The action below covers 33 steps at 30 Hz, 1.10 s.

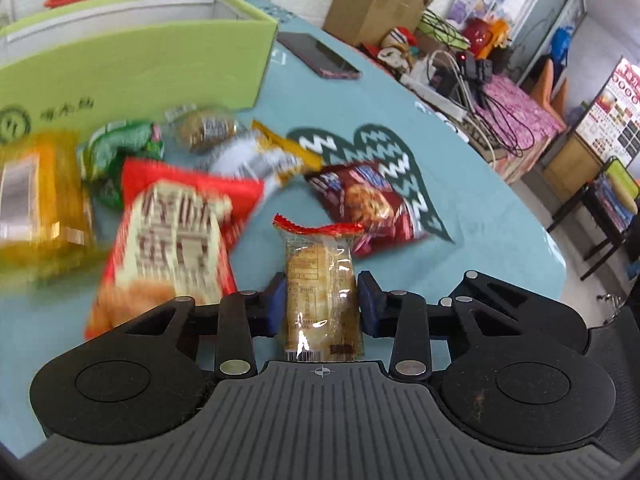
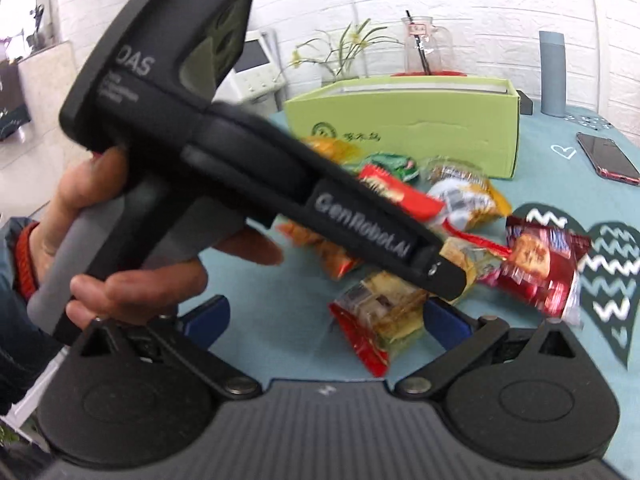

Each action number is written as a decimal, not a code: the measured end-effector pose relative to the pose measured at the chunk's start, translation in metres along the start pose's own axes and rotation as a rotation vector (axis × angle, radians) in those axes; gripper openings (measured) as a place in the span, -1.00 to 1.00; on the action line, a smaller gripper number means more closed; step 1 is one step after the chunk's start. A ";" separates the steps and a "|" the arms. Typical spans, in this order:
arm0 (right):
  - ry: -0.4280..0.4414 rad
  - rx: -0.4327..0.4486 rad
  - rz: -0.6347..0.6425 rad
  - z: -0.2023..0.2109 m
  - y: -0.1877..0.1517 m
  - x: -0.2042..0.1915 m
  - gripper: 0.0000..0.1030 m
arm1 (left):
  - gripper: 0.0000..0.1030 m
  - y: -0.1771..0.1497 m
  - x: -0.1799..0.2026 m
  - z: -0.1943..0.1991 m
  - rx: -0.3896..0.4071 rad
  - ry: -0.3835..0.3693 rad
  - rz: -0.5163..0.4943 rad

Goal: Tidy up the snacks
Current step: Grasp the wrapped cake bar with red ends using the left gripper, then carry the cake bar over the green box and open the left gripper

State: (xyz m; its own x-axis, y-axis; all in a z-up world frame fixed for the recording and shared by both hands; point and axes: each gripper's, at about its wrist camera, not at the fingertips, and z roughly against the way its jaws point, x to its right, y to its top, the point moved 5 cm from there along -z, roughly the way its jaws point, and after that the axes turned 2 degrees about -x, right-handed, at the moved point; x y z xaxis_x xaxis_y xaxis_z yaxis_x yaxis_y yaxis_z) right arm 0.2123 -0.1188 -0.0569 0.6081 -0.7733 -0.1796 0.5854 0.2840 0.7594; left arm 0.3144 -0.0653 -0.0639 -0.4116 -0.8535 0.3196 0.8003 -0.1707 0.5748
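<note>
Left claw (image 1: 322, 304) grips a clear-wrapped pastry packet (image 1: 320, 284) between its two blue pads, which press on the packet's sides; the packet stands lengthwise between them with its red crimped end pointing forward. Right claw (image 2: 326, 320) is spread wide and holds nothing; a second clear packet with red ends (image 2: 380, 324) lies on the table (image 1: 480, 208) between its fingers. The remaining snacks lie in a loose pile just in front of the green box (image 1: 140, 68), which stands open at the far side of the table.

Judged step: carrying the gripped packet to the green box. To do it well, keep pressure steady, since the slick film could slip. Lift the packet high enough to pass over the pile and the box wall. Release only once the packet is inside the box. Keep the right claw out of the left claw's path.
</note>
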 end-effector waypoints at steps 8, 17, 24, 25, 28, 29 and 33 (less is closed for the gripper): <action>-0.149 0.008 -0.049 0.044 -0.034 -0.002 0.98 | -0.28 -0.044 0.019 0.034 0.051 0.020 0.063; -0.096 0.001 -0.010 0.008 -0.023 -0.017 0.98 | -0.20 -0.041 0.002 0.047 0.041 -0.025 0.121; -0.149 0.010 0.041 0.004 -0.017 -0.020 0.98 | -0.09 -0.045 -0.013 0.059 0.072 0.001 0.174; -0.168 0.015 0.031 0.007 -0.020 -0.020 0.98 | -0.08 -0.046 -0.012 0.056 0.066 -0.001 0.180; -0.215 0.040 0.008 0.011 -0.026 -0.021 0.97 | -0.06 -0.048 -0.006 0.042 0.033 -0.005 0.168; -0.235 0.046 0.000 0.011 -0.027 -0.020 0.95 | 0.01 -0.049 -0.003 0.041 0.042 0.002 0.155; -0.292 0.049 0.031 0.010 -0.029 -0.017 -0.01 | -0.25 -0.050 0.007 0.037 0.047 0.032 0.102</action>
State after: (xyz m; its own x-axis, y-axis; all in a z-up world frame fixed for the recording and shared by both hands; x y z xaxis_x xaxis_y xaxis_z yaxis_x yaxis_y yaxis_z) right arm 0.1799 -0.1192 -0.0697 0.4411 -0.8971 0.0258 0.5379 0.2873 0.7925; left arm 0.2552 -0.0445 -0.0628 -0.3145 -0.8806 0.3545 0.8158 -0.0598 0.5752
